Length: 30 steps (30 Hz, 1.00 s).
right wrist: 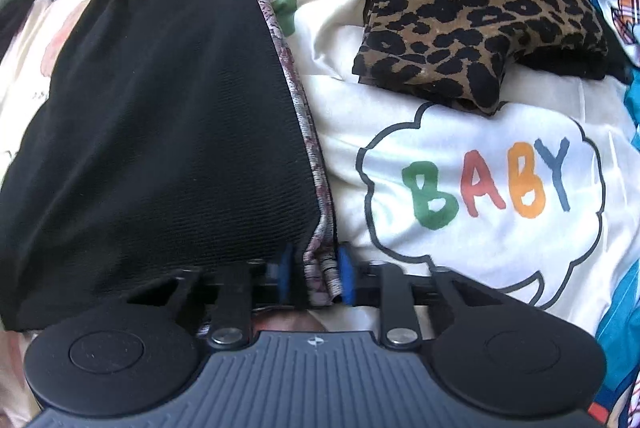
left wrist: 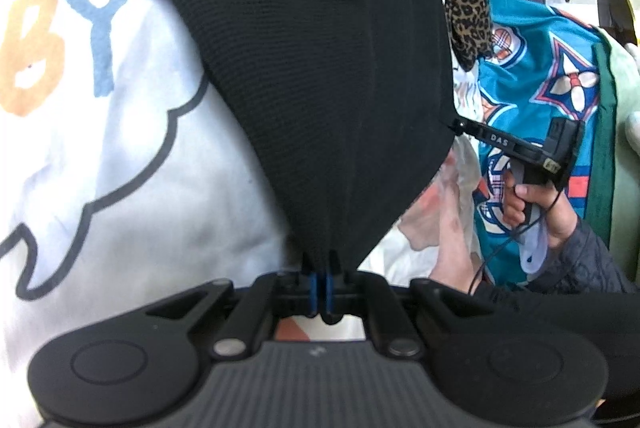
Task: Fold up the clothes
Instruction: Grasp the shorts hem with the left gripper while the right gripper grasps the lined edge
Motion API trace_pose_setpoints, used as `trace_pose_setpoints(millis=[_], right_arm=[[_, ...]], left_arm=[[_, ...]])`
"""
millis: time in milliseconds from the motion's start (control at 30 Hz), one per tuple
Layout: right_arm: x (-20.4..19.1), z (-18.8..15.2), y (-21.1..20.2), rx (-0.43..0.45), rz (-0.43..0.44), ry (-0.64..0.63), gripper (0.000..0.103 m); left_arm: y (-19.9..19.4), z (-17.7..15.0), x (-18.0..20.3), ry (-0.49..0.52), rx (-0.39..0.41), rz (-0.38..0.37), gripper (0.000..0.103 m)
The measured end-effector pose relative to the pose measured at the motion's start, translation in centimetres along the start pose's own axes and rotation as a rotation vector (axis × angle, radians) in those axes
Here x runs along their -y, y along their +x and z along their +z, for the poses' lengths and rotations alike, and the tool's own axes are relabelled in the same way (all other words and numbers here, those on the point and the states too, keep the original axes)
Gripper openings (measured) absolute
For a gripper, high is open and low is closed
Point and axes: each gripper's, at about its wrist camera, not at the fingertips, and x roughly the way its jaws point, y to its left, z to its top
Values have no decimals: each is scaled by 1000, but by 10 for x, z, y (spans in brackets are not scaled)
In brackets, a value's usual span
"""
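Both your left hand-held gripper (left wrist: 322, 288) and right hand-held gripper (right wrist: 316, 280) are clamped on the black ribbed knit garment (right wrist: 160, 132), stretched lengthwise between them above the white BABY-print bedsheet (right wrist: 480, 228).

The right tool (right wrist: 314, 278) pinches the black garment (right wrist: 160, 132) by its floral-trimmed edge above a white BABY-printed sheet (right wrist: 480, 220), with folded leopard-print fabric (right wrist: 472, 0) lying beyond

Black garment (right wrist: 160, 132) — matt, finely ribbed knit cloth, patterned woven trim.
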Motion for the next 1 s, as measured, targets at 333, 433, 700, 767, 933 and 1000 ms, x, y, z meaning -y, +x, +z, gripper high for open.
trace_pose_setpoints(millis=[333,433,700,767,933,1000], right_arm=[[7,7,-7,-1,15,-8,45],[11,11,-1,13,65,-13,45],[29,14,12,58,193,26,47],[27,13,12,64,192,19,46],[26,12,3,68,201,22,4],[26,12,-1,69,205,24,4]], left_arm=[[-1,-1,-1,-2,0,-7,4],[0,-1,-2,-5,2,-8,5],[4,-1,-2,-12,0,-10,5],[4,-1,-2,-11,0,-7,5],[3,-1,3,-3,0,-5,5],[1,-1,6,8,2,0,5]])
